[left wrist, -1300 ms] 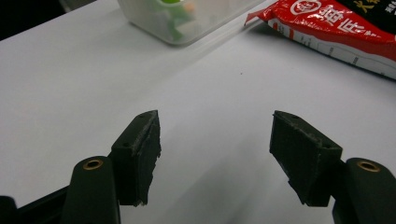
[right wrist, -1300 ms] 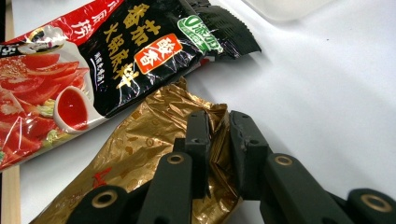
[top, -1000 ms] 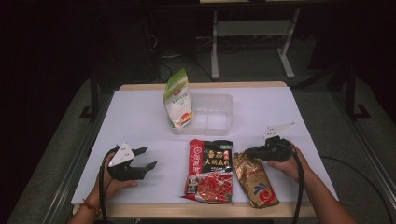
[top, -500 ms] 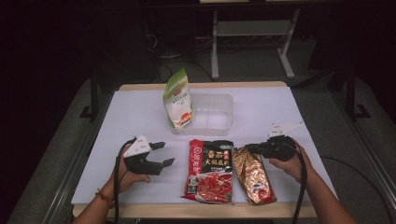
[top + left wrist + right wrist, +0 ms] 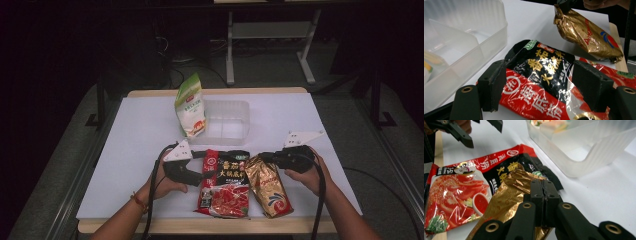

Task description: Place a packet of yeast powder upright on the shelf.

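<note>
A red and black sauce packet (image 5: pixel 225 187) lies flat near the table's front edge. My left gripper (image 5: pixel 202 167) stands open at its top left corner, and in the left gripper view the pads (image 5: pixel 492 85) flank the packet (image 5: pixel 541 75) without pressing on it. A gold foil packet (image 5: pixel 270 187) lies to its right, overlapping it. My right gripper (image 5: pixel 262 157) is shut on the gold packet's top edge; the right gripper view shows the jaws (image 5: pixel 543 183) closed on crumpled foil (image 5: pixel 506 200), the red packet (image 5: pixel 461 187) beneath it.
A clear plastic tub (image 5: pixel 240 107) stands at mid-table, with a white and green bag (image 5: pixel 190 107) upright at its left end. White table cover (image 5: pixel 140 135) spreads around; its wooden front edge (image 5: pixel 200 226) runs just below the packets.
My left hand has carried its gripper rightwards up to the red packet's corner. The right gripper has stayed at the gold packet's top, and that end has lifted a little.
</note>
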Motion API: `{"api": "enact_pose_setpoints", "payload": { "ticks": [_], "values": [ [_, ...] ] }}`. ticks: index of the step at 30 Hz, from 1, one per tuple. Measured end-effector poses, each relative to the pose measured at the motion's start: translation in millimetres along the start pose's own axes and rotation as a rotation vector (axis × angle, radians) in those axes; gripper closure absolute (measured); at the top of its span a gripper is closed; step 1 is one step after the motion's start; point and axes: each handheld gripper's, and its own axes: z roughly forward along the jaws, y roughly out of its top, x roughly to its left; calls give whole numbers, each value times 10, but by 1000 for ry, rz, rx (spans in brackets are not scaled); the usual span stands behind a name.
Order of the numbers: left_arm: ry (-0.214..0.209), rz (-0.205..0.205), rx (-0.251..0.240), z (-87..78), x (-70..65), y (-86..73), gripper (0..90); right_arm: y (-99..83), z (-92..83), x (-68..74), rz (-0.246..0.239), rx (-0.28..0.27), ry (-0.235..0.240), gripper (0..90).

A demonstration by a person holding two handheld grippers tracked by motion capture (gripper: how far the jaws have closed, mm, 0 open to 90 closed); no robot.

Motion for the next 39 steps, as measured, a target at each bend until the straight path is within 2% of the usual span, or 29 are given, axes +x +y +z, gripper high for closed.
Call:
{"api": "enact_pose_setpoints", "payload": {
  "ticks": [3, 7, 9, 14, 22, 24, 28, 31, 33, 39],
  "values": [
    [-30, -21, -12, 48, 8, 23, 268, 40, 7, 35, -13, -9, -6, 882],
    [-81, -51, -20, 208, 0, 85, 260, 85, 38, 77, -36, -13, -5, 882],
    [-103, -48, -7, 292, -27, 119, 255, 110, 68, 98, -47, -18, -7, 883],
    [-152, -50, -13, 464, -110, 190, 239, 134, 103, 126, -60, -20, -13, 883],
    [-208, -140, -19, 747, -164, 201, 202, 201, 86, 181, -77, -55, -26, 884],
    [-202, -148, -26, 785, -167, 221, 200, 215, 88, 196, -77, -66, -29, 884],
    [-200, -154, -41, 736, -138, 272, 290, 256, 69, 248, -88, -86, -26, 884],
    [-194, -118, -42, 710, -173, 313, 355, 293, 60, 290, -95, -109, -22, 884],
    [-191, -102, -33, 721, -200, 329, 356, 313, 66, 317, -99, -120, -19, 885],
    [-186, -109, -51, 751, -267, 340, 393, 358, 95, 386, -122, -134, -23, 885]
  ]
}}
